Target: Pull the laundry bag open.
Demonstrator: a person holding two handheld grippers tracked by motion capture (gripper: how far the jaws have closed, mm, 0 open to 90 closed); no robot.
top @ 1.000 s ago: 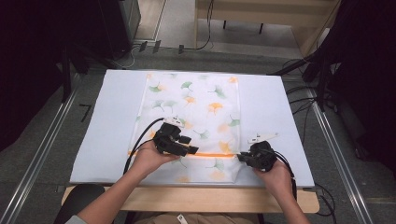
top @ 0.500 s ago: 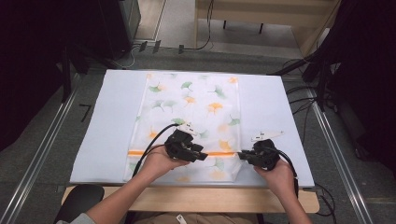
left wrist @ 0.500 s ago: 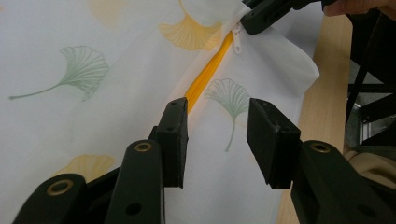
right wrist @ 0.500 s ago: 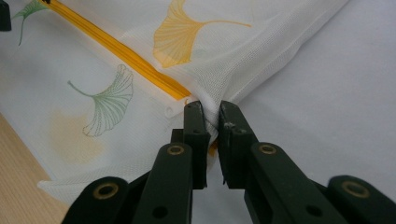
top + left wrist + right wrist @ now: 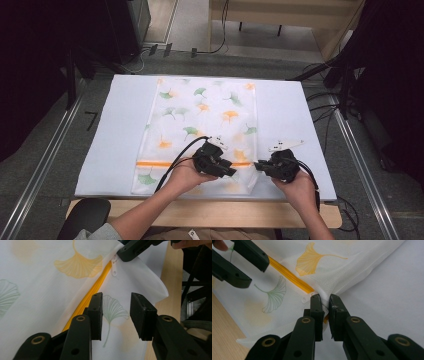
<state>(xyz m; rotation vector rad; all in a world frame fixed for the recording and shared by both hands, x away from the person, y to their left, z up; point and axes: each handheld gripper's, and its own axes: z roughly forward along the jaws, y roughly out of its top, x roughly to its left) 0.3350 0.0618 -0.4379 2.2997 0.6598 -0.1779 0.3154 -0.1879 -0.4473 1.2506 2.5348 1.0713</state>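
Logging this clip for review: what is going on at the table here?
A person works on a white mesh bag with ginkgo leaf prints, lying flat on a white table. The right gripper is shut on the bag's edge at the end of the orange zipper. The left gripper hangs over the fabric near the white zipper pull; its jaws have just been closing, gripping nothing yet.
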